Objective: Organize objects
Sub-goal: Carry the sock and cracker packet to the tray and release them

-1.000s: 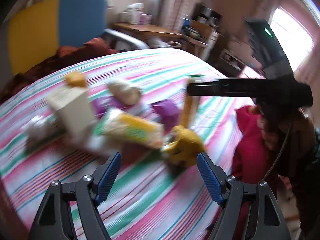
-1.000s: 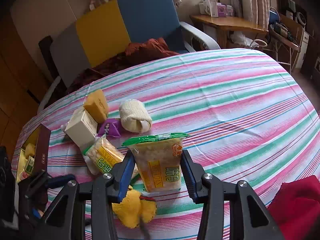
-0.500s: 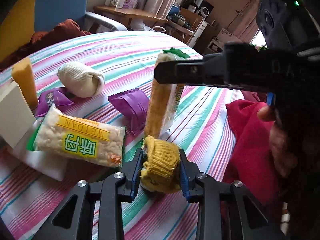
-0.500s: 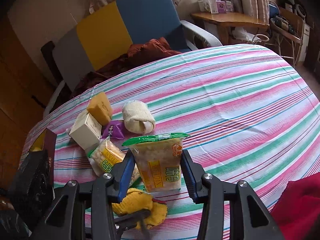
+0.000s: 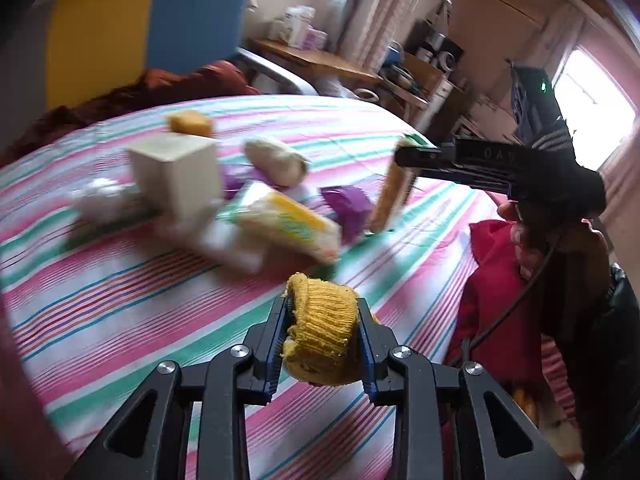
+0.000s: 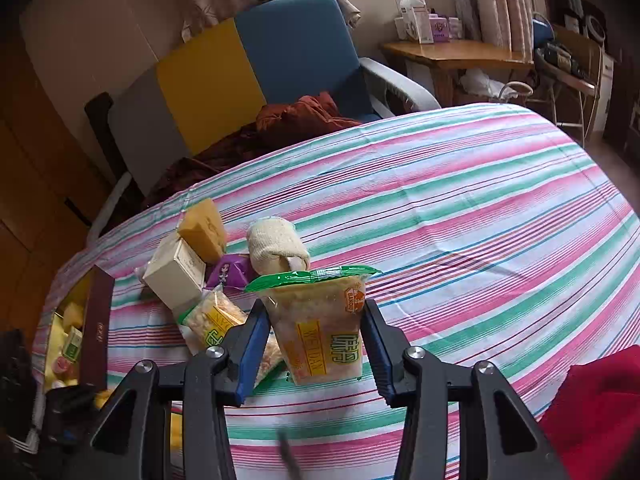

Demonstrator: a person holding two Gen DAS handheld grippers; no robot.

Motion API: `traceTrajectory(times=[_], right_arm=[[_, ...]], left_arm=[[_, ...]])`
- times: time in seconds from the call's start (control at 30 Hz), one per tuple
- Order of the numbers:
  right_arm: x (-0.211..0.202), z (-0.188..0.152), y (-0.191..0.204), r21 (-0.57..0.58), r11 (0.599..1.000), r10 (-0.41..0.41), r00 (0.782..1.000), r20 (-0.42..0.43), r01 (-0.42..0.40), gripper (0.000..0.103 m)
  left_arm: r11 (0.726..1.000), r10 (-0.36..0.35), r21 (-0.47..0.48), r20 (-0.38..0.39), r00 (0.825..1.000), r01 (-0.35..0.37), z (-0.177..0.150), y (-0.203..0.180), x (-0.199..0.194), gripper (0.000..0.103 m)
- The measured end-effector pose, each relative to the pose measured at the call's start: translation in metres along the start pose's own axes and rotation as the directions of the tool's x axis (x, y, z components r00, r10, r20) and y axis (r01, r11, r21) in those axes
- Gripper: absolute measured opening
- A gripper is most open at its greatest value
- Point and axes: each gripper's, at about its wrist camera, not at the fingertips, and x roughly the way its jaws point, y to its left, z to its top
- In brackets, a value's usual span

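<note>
My left gripper (image 5: 322, 338) is shut on a rolled yellow knit sock (image 5: 320, 332) and holds it above the striped tablecloth (image 5: 120, 312). My right gripper (image 6: 316, 344) is shut on an upright snack packet with a green top (image 6: 320, 320); it also shows edge-on in the left wrist view (image 5: 390, 196). On the cloth lie a second snack packet (image 6: 216, 320), a cream box (image 6: 176, 272), a yellow sponge (image 6: 202, 230), a purple packet (image 6: 228, 274) and a cream rolled sock (image 6: 276, 246).
A brown open box (image 6: 94, 332) holding small items sits at the table's left edge. A blue and yellow armchair (image 6: 256, 68) with a rust cloth stands behind the table. A red garment (image 6: 600, 400) lies at the near right. A wooden desk (image 6: 460, 54) is at the back.
My left gripper closed on the yellow sock, then lifted it off the cloth and drew back from the pile. My right gripper kept holding the snack packet nearly still.
</note>
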Motion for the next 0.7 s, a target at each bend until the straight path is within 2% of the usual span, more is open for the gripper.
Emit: traceTrajectory(times=[0.17,0.23,0.33,0.53,0.7], right_arm=[[0.0,-0.002,0.011,-0.056,0.995,-0.077,0.997,0.004,0.077,0.046],[0.0,-0.002,0.016,-0.071,0.991,-0.116,0.993,0.0,0.116,0.046],[-0.008,-0.003,0.031,-0.086,0.99,-0.112,0.994,0.009,0.112,0.046],[-0.036,0.001,0.106,-0.22,0.975,0.027,0.998,0.057,-0.014,0.046],[-0.039,-0.012,0.187,-0.351,0.922,0.174,0.985,0.003,-0.162,0.046]], left_arm=[[0.996,0.075,-0.043,0.067,0.995,-0.073,-0.016,0.026,-0.047,0.033],[0.992,0.118,-0.063,0.106,0.987,-0.112,-0.023,0.038,-0.071,0.033],[0.981,0.178,-0.104,0.153,0.972,-0.163,-0.034,0.061,-0.104,0.033],[0.935,0.303,-0.254,0.211,0.929,-0.247,-0.06,0.117,-0.161,0.034],[0.878,0.407,-0.359,0.214,0.888,-0.316,-0.086,0.156,-0.196,0.034]])
